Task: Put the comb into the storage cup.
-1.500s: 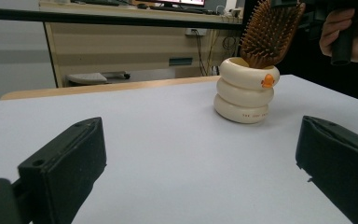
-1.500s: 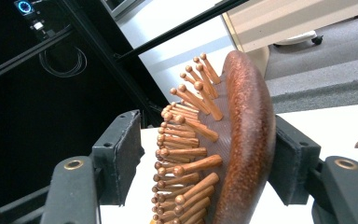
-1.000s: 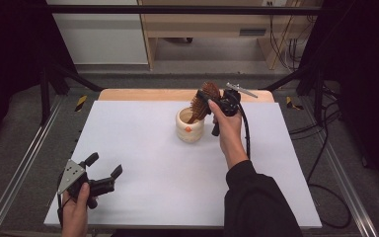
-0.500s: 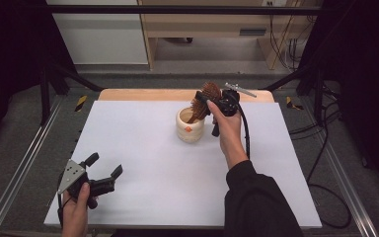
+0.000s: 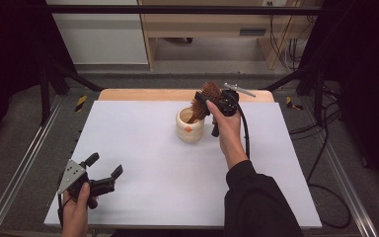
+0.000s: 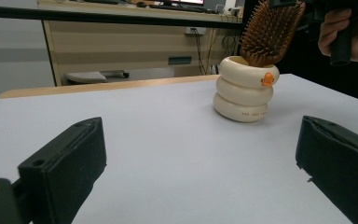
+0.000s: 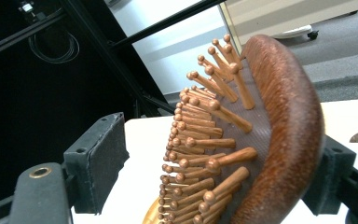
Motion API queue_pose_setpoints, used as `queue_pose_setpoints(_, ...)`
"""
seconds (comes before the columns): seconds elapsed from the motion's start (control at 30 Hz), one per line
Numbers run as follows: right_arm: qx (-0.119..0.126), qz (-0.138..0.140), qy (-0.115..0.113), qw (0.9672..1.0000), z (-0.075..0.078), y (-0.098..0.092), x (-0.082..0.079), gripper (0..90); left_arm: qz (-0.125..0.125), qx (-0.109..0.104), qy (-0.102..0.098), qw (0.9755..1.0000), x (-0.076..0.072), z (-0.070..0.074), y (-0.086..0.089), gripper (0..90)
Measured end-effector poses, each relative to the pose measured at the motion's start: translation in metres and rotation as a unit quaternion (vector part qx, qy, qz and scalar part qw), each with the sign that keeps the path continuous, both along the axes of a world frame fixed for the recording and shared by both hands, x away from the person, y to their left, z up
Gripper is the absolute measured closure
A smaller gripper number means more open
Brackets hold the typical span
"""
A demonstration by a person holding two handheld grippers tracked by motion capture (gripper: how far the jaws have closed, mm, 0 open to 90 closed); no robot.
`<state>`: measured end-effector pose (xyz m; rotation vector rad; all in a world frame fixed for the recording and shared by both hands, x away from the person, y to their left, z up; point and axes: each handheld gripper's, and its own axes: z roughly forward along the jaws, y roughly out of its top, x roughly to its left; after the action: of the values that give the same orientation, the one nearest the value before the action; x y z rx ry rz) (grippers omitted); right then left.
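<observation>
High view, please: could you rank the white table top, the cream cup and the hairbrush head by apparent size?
1. White table top, largest by far.
2. Cream cup.
3. Hairbrush head, though partly hidden, so close to the cup.

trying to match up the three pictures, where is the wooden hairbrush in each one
High view: the hairbrush stands handle-down in the cream cup, behind the table's middle, at the right hand-held gripper.
Left gripper view: top right, the bristled head rises from the cup.
Right gripper view: close up at centre right, the hairbrush sits between the open jaws, which have just been opening.
Shared landmark: the cream cup, whose rim peeks in at the bottom.
</observation>
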<state>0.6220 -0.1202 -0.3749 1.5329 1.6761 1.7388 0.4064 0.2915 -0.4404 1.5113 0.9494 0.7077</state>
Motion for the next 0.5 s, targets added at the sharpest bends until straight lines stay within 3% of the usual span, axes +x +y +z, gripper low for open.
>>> queue_pose_setpoints(0.5,-0.018,0.001,0.004,0.9998,-0.0007,0.0006,-0.0008,17.7,0.0,0.0,0.001,1.0,0.0,-0.0001,0.0,1.9)
